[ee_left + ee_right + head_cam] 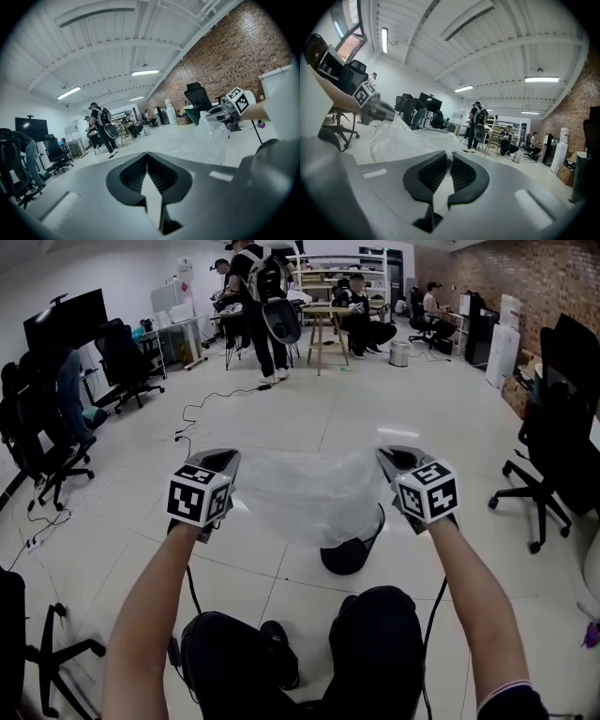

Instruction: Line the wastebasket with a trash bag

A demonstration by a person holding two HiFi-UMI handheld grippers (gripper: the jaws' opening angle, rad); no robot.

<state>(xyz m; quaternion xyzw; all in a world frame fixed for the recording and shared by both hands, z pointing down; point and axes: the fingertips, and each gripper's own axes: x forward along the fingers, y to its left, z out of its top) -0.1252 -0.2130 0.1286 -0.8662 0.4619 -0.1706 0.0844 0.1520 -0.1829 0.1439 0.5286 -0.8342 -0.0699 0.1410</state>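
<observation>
A clear trash bag (309, 493) hangs stretched between my two raised grippers. The left gripper (228, 461) pinches its left edge, and the right gripper (386, 457) pinches its right edge. Under the bag, a black wastebasket (349, 554) stands on the floor, partly hidden by the film. In the right gripper view the film (401, 140) runs straight into the shut jaws of the right gripper (449, 160), with the left gripper (375, 108) beyond it. From the left gripper (148, 159), whose jaws are shut with pale film in the slit, the bag (213, 138) leads over to the right gripper (228, 111).
Black office chairs (47, 442) line the left, and another chair (553, 442) stands at the right. A cable (192, 413) trails across the tiled floor. People (262, 306) stand and sit by tables at the back, near a small metal bin (400, 353). The holder's knees (375, 634) are below.
</observation>
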